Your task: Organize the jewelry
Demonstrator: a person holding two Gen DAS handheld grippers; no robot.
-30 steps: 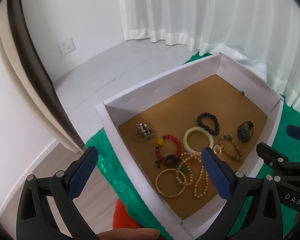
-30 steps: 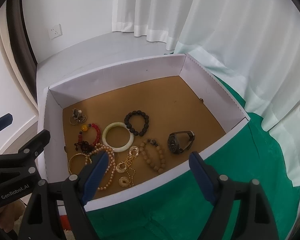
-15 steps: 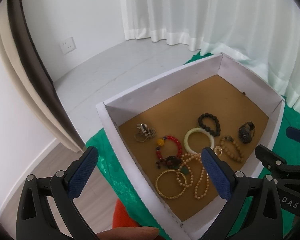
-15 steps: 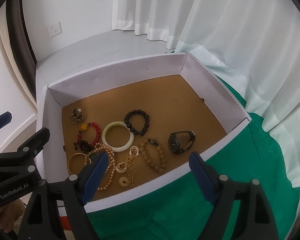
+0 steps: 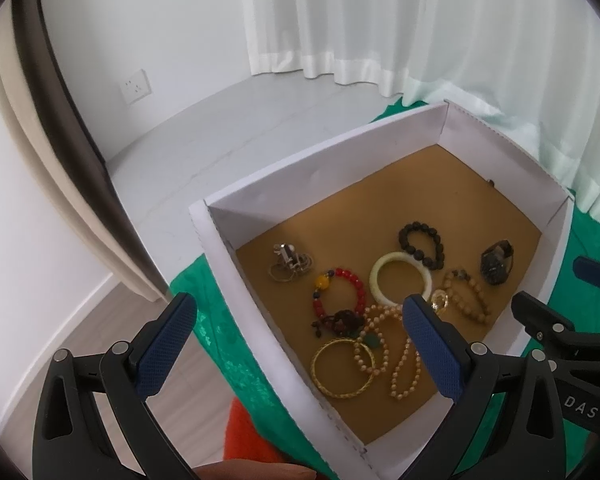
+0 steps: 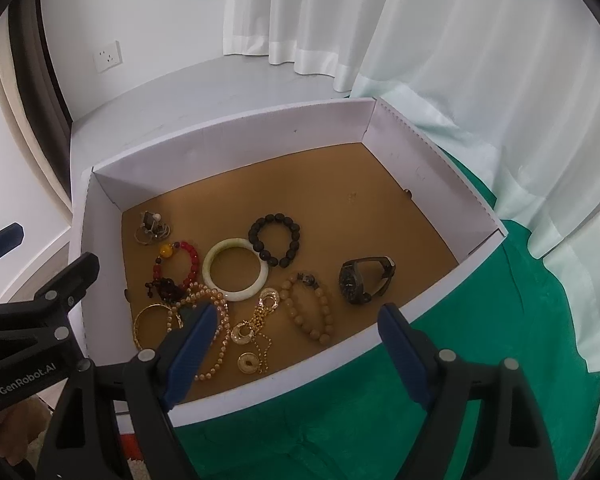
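Note:
A white cardboard box (image 6: pixel 228 148) with a brown floor holds several pieces of jewelry: a pale jade bangle (image 6: pixel 235 269), a black bead bracelet (image 6: pixel 275 241), a red bead bracelet (image 6: pixel 176 262), a gold bangle (image 6: pixel 148 324), a tan bead bracelet (image 6: pixel 308 310), a gold chain (image 6: pixel 256 330) and a dark watch (image 6: pixel 366 276). The same box (image 5: pixel 228 248) and bangle (image 5: pixel 400 284) show in the left wrist view. My left gripper (image 5: pixel 300 346) hovers open and empty over the box's near left corner. My right gripper (image 6: pixel 296 350) hovers open and empty over the box's near edge.
The box rests on a green cloth (image 6: pixel 460 380). White curtains (image 6: pixel 460 60) hang behind and to the right. A grey floor (image 5: pixel 220 140) and a wall socket (image 5: pixel 136 86) lie beyond. Something orange (image 5: pixel 252 436) lies below the box's near corner.
Both grippers have drifted only slightly relative to the box. Both stay open and empty, and the jewelry has not moved.

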